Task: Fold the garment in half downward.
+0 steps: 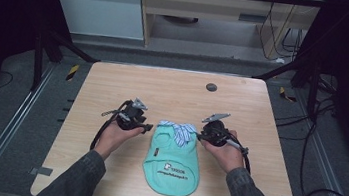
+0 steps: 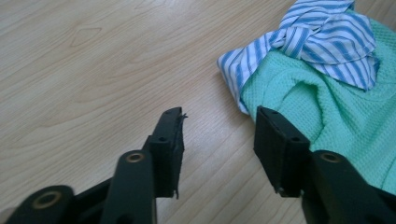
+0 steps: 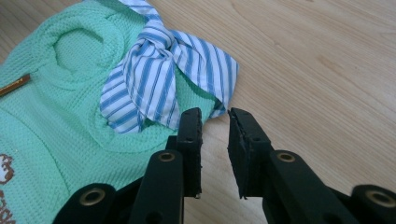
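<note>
A small mint-green knit garment (image 1: 173,161) lies flat on the wooden table (image 1: 173,95), with a blue-and-white striped collar (image 1: 178,129) at its far end and a printed logo (image 1: 173,170) near its hem. My left gripper (image 1: 146,128) rests just left of the collar, open, its jaws (image 2: 217,135) wide apart over bare wood beside the green knit (image 2: 322,112) and the striped collar (image 2: 322,39). My right gripper (image 1: 200,137) sits at the collar's right corner, jaws (image 3: 214,140) a narrow gap apart with nothing between them, just short of the striped cloth (image 3: 159,74).
A dark round disc (image 1: 211,87) lies near the table's far edge. Black frame legs stand at both far corners, and cables run across the floor at the right. Bare wood lies beyond the garment and on both sides of it.
</note>
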`<state>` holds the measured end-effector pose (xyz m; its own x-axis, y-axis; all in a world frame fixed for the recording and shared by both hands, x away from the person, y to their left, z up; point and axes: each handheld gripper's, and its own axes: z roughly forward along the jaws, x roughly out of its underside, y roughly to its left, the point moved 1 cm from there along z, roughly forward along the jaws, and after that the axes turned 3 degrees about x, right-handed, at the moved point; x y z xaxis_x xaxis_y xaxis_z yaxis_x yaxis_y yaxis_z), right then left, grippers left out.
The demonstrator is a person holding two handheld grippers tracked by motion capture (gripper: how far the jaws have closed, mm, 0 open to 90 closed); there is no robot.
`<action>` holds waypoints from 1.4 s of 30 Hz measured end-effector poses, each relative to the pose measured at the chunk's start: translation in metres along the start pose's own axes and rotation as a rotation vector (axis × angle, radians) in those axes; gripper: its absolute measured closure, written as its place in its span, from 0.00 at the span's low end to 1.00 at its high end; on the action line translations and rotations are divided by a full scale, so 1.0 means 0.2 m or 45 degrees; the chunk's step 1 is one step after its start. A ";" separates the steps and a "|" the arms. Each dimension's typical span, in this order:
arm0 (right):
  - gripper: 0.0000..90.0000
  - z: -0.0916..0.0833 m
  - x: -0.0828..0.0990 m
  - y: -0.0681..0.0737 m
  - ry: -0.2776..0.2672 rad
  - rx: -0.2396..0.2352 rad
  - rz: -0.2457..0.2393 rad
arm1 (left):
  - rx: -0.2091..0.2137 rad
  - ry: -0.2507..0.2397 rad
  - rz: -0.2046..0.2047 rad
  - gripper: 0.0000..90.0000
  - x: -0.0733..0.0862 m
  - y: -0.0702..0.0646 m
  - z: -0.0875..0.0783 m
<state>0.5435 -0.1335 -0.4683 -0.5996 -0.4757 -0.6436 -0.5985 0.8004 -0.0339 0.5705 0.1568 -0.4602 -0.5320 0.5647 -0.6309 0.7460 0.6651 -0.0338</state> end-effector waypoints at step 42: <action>0.71 0.24 -0.09 0.01 0.049 0.005 0.121 | -0.038 0.010 -0.080 0.65 -0.04 -0.07 0.25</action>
<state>0.5787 -0.1064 -0.4946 -0.6737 -0.4111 -0.6141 -0.5359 0.8440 0.0229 0.5843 0.1200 -0.4933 -0.5807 0.5251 -0.6222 0.6987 0.7137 -0.0498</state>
